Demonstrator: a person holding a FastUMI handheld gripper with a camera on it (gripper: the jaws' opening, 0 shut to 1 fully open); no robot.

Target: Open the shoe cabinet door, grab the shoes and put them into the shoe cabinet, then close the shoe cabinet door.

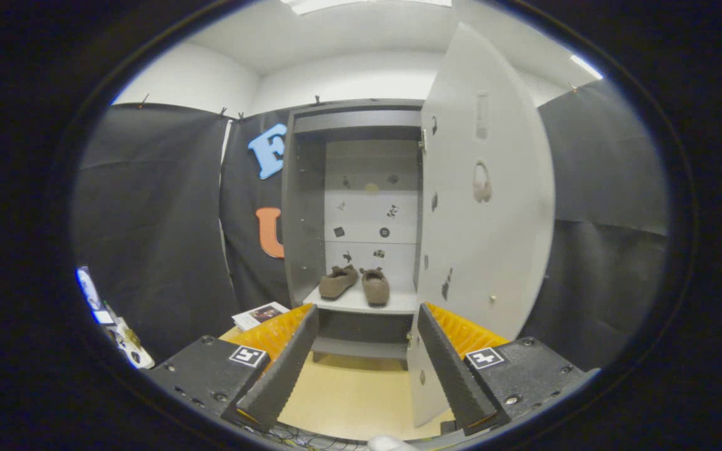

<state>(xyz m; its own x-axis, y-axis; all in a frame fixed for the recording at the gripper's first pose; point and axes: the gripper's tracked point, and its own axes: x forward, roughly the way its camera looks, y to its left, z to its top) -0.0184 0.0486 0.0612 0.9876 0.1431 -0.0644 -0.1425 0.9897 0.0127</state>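
Note:
A tall grey shoe cabinet stands ahead of me with its door swung wide open to the right. Two brown slippers sit side by side on its lower shelf: the left shoe angled, the right shoe pointing toward me. My gripper is open and holds nothing. It hangs back from the cabinet, with the shelf and shoes seen beyond and between its fingertips. The door's lower edge lies just behind the right finger.
Black cloth walls close in on both sides. A booklet lies on the pale floor left of the cabinet's base. Some small items lie at the far left. Stickers dot the cabinet's back panel and the door.

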